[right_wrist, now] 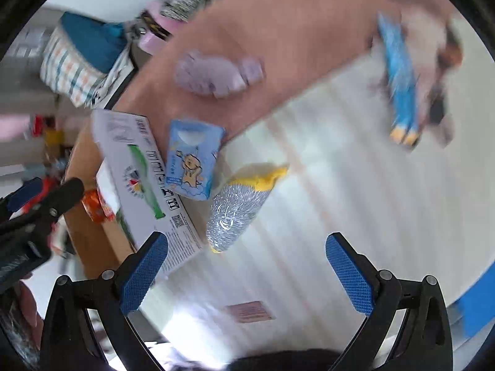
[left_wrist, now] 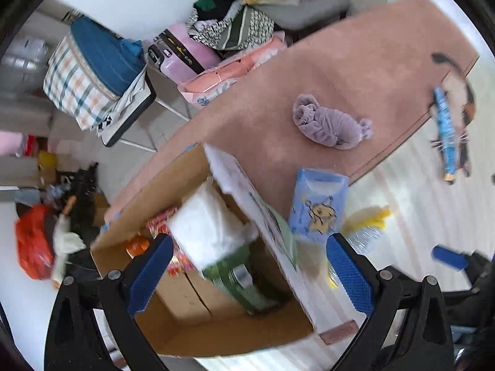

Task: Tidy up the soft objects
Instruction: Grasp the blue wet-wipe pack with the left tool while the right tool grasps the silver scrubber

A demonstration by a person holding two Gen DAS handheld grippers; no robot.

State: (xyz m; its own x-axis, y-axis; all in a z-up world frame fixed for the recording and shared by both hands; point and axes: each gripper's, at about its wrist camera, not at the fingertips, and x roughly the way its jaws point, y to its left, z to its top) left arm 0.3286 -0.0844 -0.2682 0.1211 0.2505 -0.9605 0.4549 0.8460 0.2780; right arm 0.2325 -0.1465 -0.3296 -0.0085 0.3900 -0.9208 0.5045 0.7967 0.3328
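An open cardboard box (left_wrist: 173,312) stands on the bed, holding a white soft pack (left_wrist: 210,222), a green pack (left_wrist: 238,281) and orange snack bags. My left gripper (left_wrist: 247,272) is open and empty above the box. A crumpled purple cloth (left_wrist: 331,123) lies on the pink blanket (left_wrist: 355,55). A blue tissue pack (left_wrist: 318,204) and a silver-and-yellow bag (right_wrist: 238,207) lie beside the box's flap (right_wrist: 139,167). My right gripper (right_wrist: 247,275) is open and empty above the striped sheet (right_wrist: 355,185). The purple cloth (right_wrist: 216,74) and tissue pack (right_wrist: 191,160) also show there, blurred.
A long blue package (left_wrist: 445,136) and a cat-shaped plush (left_wrist: 458,92) lie at the blanket's far edge. Beside the bed stand a plaid bag (left_wrist: 89,77), a pink suitcase (left_wrist: 185,52), piled clothes (left_wrist: 235,21) and floor clutter with an orange bag (left_wrist: 31,244).
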